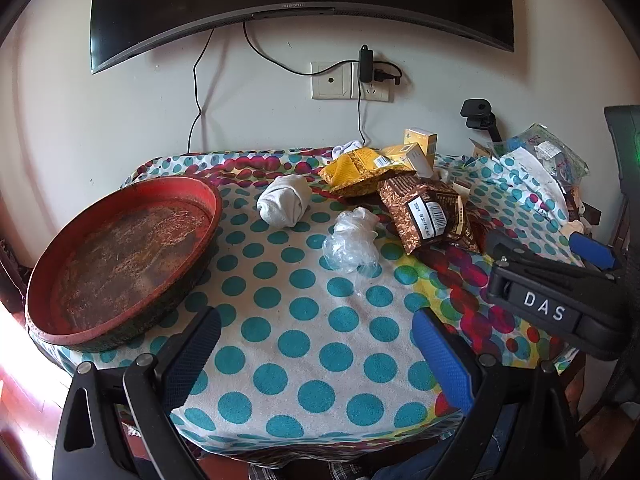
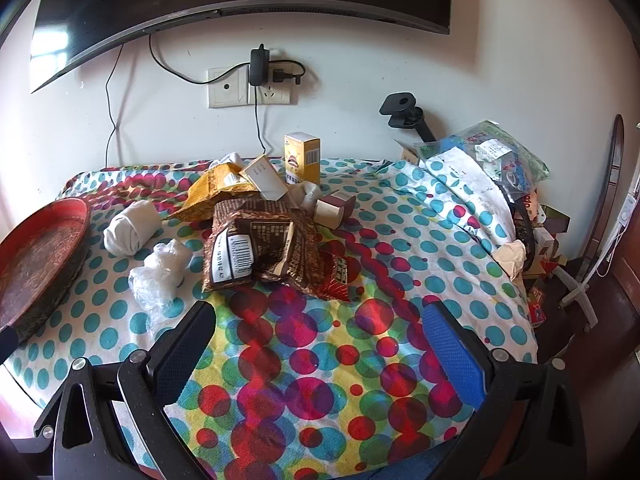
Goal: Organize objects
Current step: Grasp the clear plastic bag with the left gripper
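1. barely started, by the look of it: round red tray with worn, rusty-brown floor (image 1: 120, 256) on the left of the dotted cloth-covered table (image 1: 304, 344), nothing in it.
2. left gripper (image 1: 316, 364) spread wide, nothing between the fingers, hovering over bare cloth near the front edge, tilted down toward the pile.
3. right gripper (image 2: 320, 352) likewise fully spread and empty, over the multicoloured patch of cloth, just short of the packets.
4. loose items all on the cloth, none sorted: rolled white sock or cloth bundle (image 1: 284, 200), crumpled clear plastic bag (image 1: 352, 240) just in front of it, both between tray and pile.
5. heap mid-table: brown foil packet with barcode label (image 2: 244, 248) on top of a red packet (image 2: 336, 276), yellow foil packet (image 2: 216, 192) behind, white-and-yellow flat carton (image 2: 264, 178) leaning on it, yellow upright box (image 2: 303, 158) at the back, small maroon-and-cream box (image 2: 334, 208) beside.
6. clear bag stuffed with mixed bits (image 2: 484, 160) at the far right edge; contents too jumbled to name, possibly not part of the job.
7. left to do: essentially everything. tray presumably the destination. nearest picks: plastic bag for the left, brown packet for the right.
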`<state>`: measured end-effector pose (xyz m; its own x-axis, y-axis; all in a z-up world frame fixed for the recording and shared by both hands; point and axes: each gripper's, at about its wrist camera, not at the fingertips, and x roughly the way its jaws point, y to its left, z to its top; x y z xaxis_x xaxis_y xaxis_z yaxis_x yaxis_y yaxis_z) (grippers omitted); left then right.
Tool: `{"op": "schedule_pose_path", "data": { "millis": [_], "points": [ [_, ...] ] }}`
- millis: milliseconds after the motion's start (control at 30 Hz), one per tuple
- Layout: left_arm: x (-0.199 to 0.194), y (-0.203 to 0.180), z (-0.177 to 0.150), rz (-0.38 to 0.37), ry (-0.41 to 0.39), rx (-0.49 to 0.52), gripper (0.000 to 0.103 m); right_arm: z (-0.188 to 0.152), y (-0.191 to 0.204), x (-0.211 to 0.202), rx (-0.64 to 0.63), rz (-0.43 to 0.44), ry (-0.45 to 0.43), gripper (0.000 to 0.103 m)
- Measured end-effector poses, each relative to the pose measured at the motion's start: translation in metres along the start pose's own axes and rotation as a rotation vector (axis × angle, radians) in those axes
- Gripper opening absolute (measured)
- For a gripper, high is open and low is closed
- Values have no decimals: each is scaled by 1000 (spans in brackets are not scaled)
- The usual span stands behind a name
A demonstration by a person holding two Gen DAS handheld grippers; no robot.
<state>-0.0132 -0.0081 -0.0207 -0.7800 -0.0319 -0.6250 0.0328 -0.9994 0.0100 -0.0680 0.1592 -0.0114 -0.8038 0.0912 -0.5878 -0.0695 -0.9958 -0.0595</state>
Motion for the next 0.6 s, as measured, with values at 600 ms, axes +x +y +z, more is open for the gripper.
{"op": "schedule_pose_path", "data": {
  "millis": [600],
  "points": [
    [60, 11, -5, -24, 60, -30, 99, -9, -35, 53, 3, -13, 53, 103]
  ]
}}
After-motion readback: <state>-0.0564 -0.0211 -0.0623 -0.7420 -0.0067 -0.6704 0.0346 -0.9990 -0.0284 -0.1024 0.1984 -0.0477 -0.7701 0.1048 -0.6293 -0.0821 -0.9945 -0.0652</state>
